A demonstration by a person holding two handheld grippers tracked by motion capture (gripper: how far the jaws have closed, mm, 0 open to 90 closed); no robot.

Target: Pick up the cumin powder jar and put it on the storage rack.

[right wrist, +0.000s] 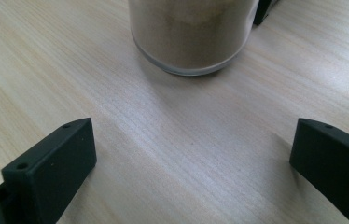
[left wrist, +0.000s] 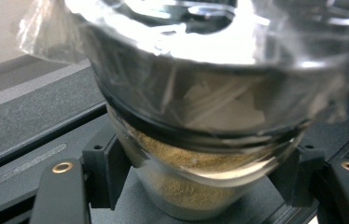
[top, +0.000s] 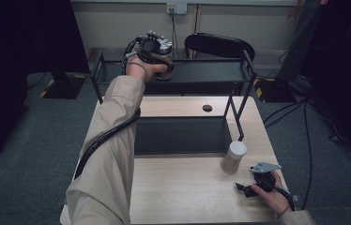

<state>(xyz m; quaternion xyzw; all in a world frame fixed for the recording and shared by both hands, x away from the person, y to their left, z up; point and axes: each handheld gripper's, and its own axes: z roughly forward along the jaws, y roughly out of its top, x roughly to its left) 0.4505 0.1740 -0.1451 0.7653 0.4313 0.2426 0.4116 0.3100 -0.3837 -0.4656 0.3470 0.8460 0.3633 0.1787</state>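
In the high view, the left tongs [top: 157, 51] sit in the upper middle of the frame, at the top shelf [top: 202, 71] of a black rack. They are closed on a glass jar [top: 165, 63] of tan powder that stands on that shelf near its left end. The left gripper view shows this jar [left wrist: 196, 177] close up, filling the centre of the frame: one black jaw presses each side of its lower body, and clear film covers its top. The person's left sleeve [top: 110, 140] runs up the left centre of the high view to the shelf.

A second jar [top: 233, 157], with a pale lid, stands on the wooden table [top: 183, 187] at the lower right, just beside the rack's front right leg. The right tongs [top: 244, 188] rest low near the bottom right corner, close to this jar but apart from it. In the right gripper view its jaws stand wide apart over bare wood, with the jar's base [right wrist: 191, 42] at the top centre.
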